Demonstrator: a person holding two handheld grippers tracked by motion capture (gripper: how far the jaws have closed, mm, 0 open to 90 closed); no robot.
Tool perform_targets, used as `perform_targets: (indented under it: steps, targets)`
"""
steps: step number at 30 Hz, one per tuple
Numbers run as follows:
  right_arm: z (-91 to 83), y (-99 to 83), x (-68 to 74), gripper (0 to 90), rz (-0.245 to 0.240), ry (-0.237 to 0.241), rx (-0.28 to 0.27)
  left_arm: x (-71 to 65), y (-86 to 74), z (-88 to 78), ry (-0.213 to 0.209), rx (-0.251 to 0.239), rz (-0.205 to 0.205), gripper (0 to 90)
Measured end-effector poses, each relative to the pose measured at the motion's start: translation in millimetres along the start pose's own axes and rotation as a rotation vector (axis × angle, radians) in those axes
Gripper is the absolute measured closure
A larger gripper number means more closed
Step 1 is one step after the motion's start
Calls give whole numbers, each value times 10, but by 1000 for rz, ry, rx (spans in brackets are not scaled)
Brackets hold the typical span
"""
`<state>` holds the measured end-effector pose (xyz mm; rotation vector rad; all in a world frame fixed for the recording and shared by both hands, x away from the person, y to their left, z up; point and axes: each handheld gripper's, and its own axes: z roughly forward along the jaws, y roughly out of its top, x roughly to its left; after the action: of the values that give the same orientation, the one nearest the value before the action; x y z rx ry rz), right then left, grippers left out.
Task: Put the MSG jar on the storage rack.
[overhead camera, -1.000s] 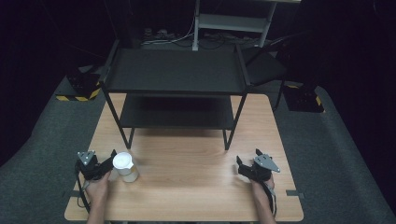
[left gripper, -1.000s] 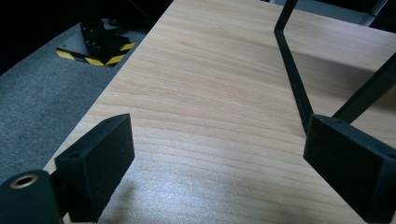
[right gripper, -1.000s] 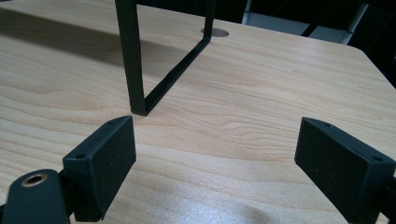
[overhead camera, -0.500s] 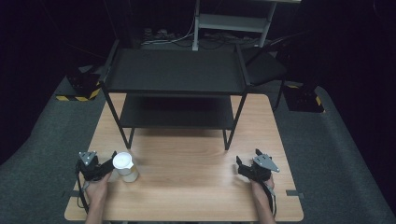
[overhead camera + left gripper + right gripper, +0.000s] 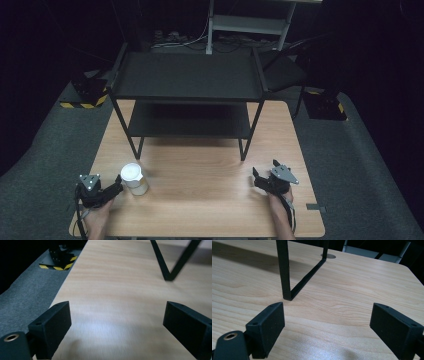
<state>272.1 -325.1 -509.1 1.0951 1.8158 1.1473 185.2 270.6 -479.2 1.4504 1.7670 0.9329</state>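
Lower left of the high view: the left gripper (image 5: pixel 119 183) rests on the pale wood-grain counter (image 5: pixel 200 200), its black block-shaped fingers (image 5: pixel 52 326) spread wide with nothing between them. Just beside it, to its right, stands the cup (image 5: pixel 133 178) — a cylindrical container with a round white top, upright. Upper centre: a matte black two-tier metal rack (image 5: pixel 187 90) on thin square legs. Lower right: the right gripper (image 5: pixel 256 176) — fingers (image 5: pixel 268 323) likewise spread, pinching nothing.

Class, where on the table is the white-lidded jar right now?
In the high view, the white-lidded jar stands near the table's front left, just right of the left tongs.
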Motion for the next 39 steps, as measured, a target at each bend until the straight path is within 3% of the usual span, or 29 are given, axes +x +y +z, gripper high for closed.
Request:
perform_targets:
  steps: [2,4,7,12,16,18,20,28,35,39]
  targets:
    - [0,0,-1,119,1,0,0,2,-27,-81,-14,9,16,82]
    - [0,0,-1,119,1,2,0,21,-93,-228,-55,21,5,83]
    - [0,1,-2,120,1,2,0,16,-137,-302,-78,22,8,83]
    - [0,0,-4,120,1,3,0,-106,-234,-492,-157,17,52,83]
    - [-2,1,-5,120,4,4,0,-173,-247,-509,-195,12,74,82]
    - [-3,0,-7,120,5,5,0,-229,-237,-470,-246,1,101,83]
    - [-3,0,-9,120,5,5,0,-263,-216,-441,-258,-3,118,84]
    - [-4,-2,-13,119,7,8,-2,-385,-156,-294,-260,-45,135,84]
    - [-4,-4,-17,119,9,9,-3,-457,-125,-191,-247,-54,148,102]
    - [-4,-5,-18,120,9,9,-3,-491,-147,-153,-234,-82,156,151]
